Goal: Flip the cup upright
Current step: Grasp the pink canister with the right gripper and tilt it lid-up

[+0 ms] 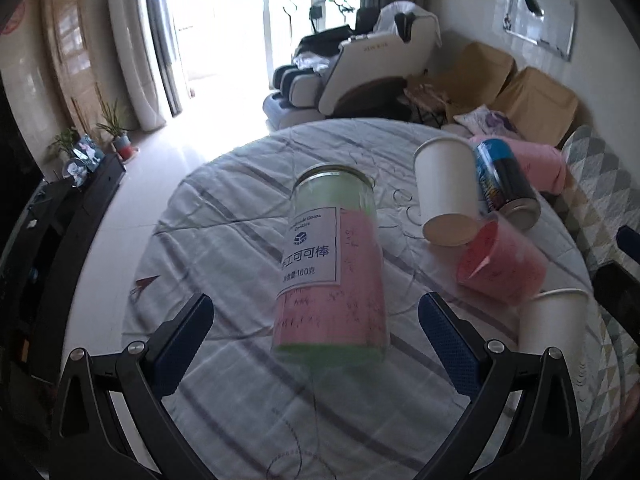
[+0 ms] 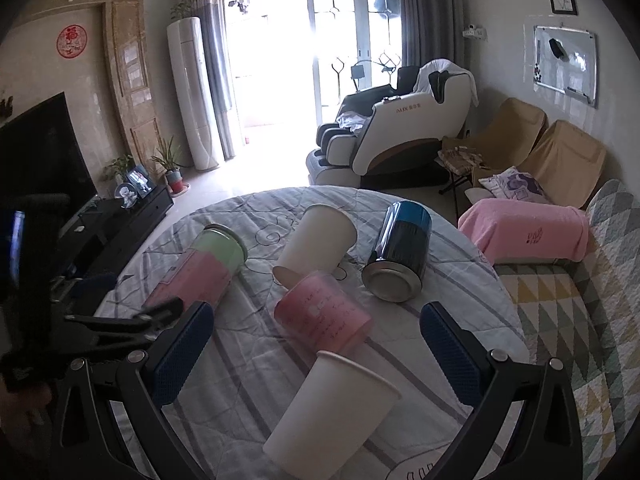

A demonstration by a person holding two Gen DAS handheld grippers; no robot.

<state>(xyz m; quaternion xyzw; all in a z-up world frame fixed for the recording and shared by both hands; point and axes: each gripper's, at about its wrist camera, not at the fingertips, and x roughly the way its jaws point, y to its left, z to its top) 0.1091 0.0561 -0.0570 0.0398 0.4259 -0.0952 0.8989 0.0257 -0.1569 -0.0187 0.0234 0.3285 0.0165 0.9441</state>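
Above the table (image 1: pixel 240 208), both tools (image 1: pixel 316 320) (image 2: pixel 316 324) hover, jaws spread.

Your left hand-held gripper (image 1: pixel 316 320) is spread wide, its fingers level. Your right hand-held gripper (image 2: pixel 316 328) is spread wide too

Black claw (image 1: pixel 315 324), blue ribbed pads (image 1: pixel 182 344)

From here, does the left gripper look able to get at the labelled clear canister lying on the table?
Probably yes. The left gripper is open, and the canister lies on its side straight ahead between the jaws, with nothing in front of it. The paper cup and pink cup lie off to the right.
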